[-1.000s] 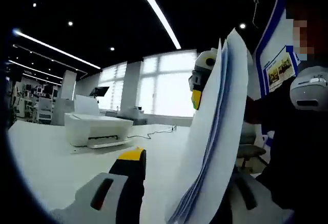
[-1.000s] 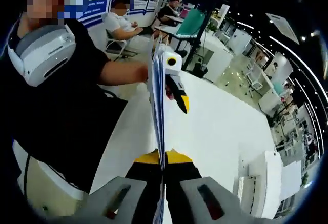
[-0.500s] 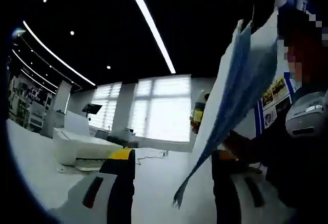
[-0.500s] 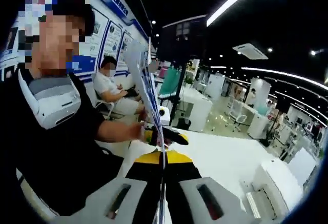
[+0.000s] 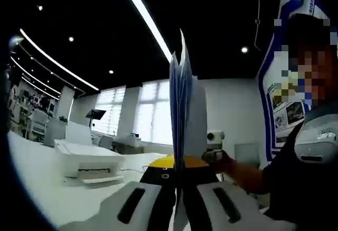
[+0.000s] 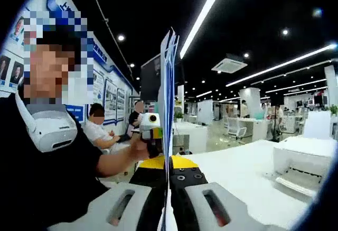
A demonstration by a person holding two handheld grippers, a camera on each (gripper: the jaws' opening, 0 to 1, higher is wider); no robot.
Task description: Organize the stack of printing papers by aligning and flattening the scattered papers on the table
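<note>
In the left gripper view, the left gripper [image 5: 177, 172] had its jaws closed on the paper stack [image 5: 182, 114], which stood edge-on and upright, rising from between the jaws toward 12 o'clock. The right gripper [image 5: 214, 145] showed past the stack at 3 o'clock of it, held in a hand [image 5: 224, 162]. A printer [image 5: 87, 159] sat on the white table [image 5: 42, 188] at 9 o'clock.

In the right gripper view, the right gripper [image 6: 169, 170] likewise pinched the stack [image 6: 168, 99], the sheets standing vertical above its jaws. The left gripper [image 6: 150, 130] sat just at 9 o'clock of the sheets. A printer [image 6: 303, 159] lay at 3 o'clock on the table [image 6: 243, 173].
</note>
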